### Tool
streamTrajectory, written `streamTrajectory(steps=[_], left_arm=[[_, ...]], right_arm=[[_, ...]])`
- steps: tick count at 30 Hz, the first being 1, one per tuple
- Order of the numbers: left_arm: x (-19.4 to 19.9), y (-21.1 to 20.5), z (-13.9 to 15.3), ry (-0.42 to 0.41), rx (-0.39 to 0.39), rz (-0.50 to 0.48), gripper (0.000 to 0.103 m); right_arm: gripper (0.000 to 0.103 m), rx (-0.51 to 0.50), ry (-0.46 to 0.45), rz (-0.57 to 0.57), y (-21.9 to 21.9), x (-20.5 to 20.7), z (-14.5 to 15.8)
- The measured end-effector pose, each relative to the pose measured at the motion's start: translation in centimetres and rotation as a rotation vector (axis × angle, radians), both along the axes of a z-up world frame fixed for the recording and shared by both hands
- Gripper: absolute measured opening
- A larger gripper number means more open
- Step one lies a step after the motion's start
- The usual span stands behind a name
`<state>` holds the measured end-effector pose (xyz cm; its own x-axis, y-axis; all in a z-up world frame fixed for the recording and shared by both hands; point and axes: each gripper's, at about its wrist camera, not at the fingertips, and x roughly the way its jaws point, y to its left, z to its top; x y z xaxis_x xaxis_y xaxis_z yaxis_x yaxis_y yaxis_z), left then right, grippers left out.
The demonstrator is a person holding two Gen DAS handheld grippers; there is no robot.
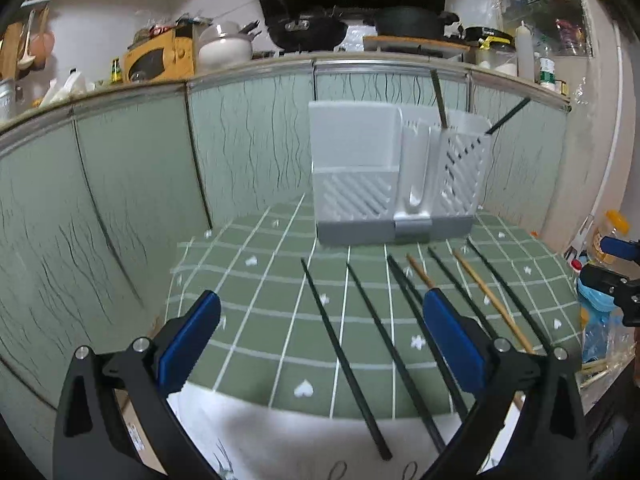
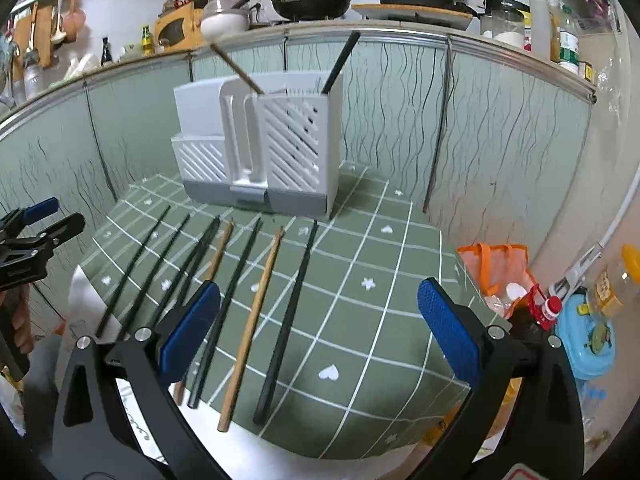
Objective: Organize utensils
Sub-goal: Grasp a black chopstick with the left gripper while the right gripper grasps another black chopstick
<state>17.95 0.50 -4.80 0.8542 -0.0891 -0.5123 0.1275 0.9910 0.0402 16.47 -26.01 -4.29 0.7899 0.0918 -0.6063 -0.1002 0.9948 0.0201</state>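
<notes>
Several chopsticks lie side by side on a green checked tablecloth [image 1: 280, 280], most of them black [image 1: 344, 356] and two wooden [image 2: 250, 330]. Behind them stands a white slatted utensil holder [image 1: 394, 176] [image 2: 260, 148]; one wooden chopstick [image 2: 236, 68] and one black chopstick [image 2: 338, 64] stick out of its tall right compartment. My left gripper [image 1: 320, 344] hovers open above the near ends of the black chopsticks. My right gripper [image 2: 318, 328] is open above the near end of the row, holding nothing. Each gripper shows at the edge of the other's view.
Pale green cabinet doors [image 1: 140, 184] close in the table behind and to the left. An orange bag [image 2: 500, 272], a blue lidded container [image 2: 588, 340] and bottles crowd the floor at the right. Pans [image 2: 312, 0] and a pot sit on the counter above.
</notes>
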Motion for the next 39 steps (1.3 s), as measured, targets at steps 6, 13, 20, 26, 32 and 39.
streamTrajectory(steps=[6,13,20,26,32,39], left_arm=[[-1.4,0.0,-2.5,0.044,-0.004,0.041,0.099],[-2.9,-0.5,-4.9,0.08,-0.03,0.075,0.083],[-3.0,-1.5,-7.3,0.131,-0.031,0.068,0.058],[-3.0,-2.6,-8.5,0.129,0.031,0.067,0.034],[-2.9,-3.5,-8.6,0.112,0.09,0.067,0.014],[-2.9,-3.1,-8.6,0.109,0.07,0.072,0.009]], right_arm=[[0.095,-0.004,0.01,-0.028,0.3,-0.3,-1.9],[0.095,0.01,0.022,-0.06,0.1,-0.9,-3.3],[0.095,0.002,0.049,-0.068,0.2,-1.1,-4.3],[0.095,-0.015,0.058,-0.068,0.2,-1.0,-4.7],[0.08,-0.021,0.071,-0.049,0.4,-1.0,-5.0],[0.05,-0.027,0.112,0.011,1.4,-0.7,-5.9]])
